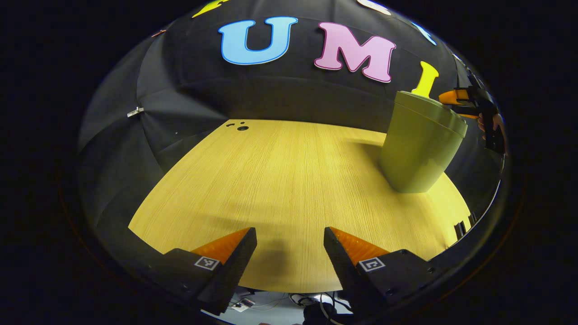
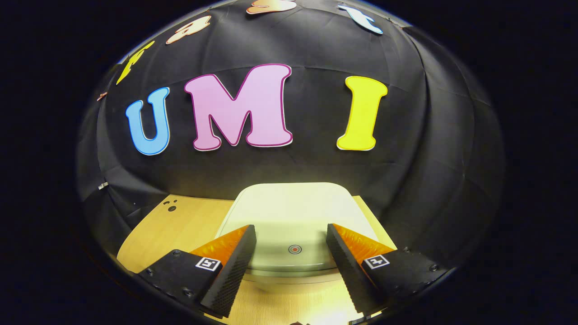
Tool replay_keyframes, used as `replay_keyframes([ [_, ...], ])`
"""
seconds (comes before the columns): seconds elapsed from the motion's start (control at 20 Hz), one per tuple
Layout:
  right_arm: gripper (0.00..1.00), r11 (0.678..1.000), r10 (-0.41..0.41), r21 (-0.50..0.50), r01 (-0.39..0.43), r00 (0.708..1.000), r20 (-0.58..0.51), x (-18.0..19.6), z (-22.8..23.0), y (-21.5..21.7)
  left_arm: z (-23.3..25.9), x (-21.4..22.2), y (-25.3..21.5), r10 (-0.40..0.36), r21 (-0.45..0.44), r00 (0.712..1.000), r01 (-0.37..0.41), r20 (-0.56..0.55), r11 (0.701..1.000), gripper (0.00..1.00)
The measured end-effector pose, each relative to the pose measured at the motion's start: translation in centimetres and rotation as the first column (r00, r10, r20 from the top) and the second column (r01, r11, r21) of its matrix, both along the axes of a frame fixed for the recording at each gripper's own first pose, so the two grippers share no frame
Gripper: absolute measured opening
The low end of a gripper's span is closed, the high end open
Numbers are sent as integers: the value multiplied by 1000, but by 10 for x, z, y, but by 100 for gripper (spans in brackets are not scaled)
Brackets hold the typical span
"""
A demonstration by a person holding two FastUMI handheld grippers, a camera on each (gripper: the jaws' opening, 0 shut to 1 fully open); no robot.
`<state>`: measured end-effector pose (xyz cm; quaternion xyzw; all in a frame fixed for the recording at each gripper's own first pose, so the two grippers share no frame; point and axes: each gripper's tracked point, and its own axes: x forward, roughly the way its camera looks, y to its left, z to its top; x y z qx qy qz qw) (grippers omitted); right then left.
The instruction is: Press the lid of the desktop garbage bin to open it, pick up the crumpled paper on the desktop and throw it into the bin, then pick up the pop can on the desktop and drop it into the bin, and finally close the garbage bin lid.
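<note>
R gripper (image 2: 291,241) is hovering just above the bin (image 1: 420,144) lid (image 2: 293,216), jaws wide, holding nothing. L gripper (image 1: 290,243) is idling wide open, empty, over bare desk (image 1: 271,180). Bin's sitting far right; pressing off-centre w/ one finger could tip it.

My right gripper (image 2: 291,237) hangs over the garbage bin (image 2: 289,275) at the bottom centre of the frame, fingers spread apart with nothing between them. The bin's pale lid (image 2: 293,212) lies flat and closed below the fingertips, a small round red mark (image 2: 294,248) near its front edge. The wooden desktop (image 2: 180,225) shows at lower left.
</note>
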<state>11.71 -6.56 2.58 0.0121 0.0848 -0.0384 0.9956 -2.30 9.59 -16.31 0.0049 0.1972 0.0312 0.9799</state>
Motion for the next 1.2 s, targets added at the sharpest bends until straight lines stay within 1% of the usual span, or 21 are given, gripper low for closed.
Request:
replay_keyframes([
  [0.15, 99, 1000, -3, 5, 3, 1000, -3, -1, -4, 0, -3, -3, -6, -16, -22, 1000, 16, -7, 1000, 96],
  [0.35, 99, 1000, 12, 25, -12, 1000, -4, 0, -6, 1, -6, -2, -11, -35, -12, 999, 35, -13, 999, 96],
  [0.45, 100, 1000, 13, -6, -13, 1000, -11, -2, -11, 1, -4, 0, -13, -39, -13, 999, 39, -8, 999, 96],
  [0.5, 100, 1000, 11, -27, -11, 1000, 5, 1, -10, 1, -3, 1, -15, -42, -18, 999, 42, -5, 999, 96],
  [0.7, 100, 1000, 19, -10, -19, 999, 48, -3, -3, 4, 7, 5, -19, -46, -29, 999, 47, 19, 998, 96],
  [0.75, 99, 1000, 6, -10, -6, 999, 47, -8, -4, 2, 13, 6, -20, -49, -30, 998, 50, 31, 998, 96],
  [0.8, 99, 1000, -5, -12, 6, 998, 70, -14, 1, 1, 19, 6, -21, -50, -28, 998, 52, 45, 998, 96],
  [0.9, 98, 999, -12, -32, 17, 988, 155, -30, 20, 6, 33, 7, -20, -47, -30, 996, 50, 73, 998, 96],
  [1.0, 98, 998, 9, -60, 4, 975, 223, -48, 38, 20, 49, 6, -22, -46, -42, 993, 51, 104, 998, 96],
  [1.1, 98, 996, 40, -83, -19, 965, 259, -66, 45, 36, 67, 5, -26, -46, -52, 989, 54, 141, 997, 96],
  [1.2, 98, 997, 65, -65, -49, 960, 271, -81, 44, 53, 86, 4, -29, -50, -45, 981, 59, 187, 997, 96],
])
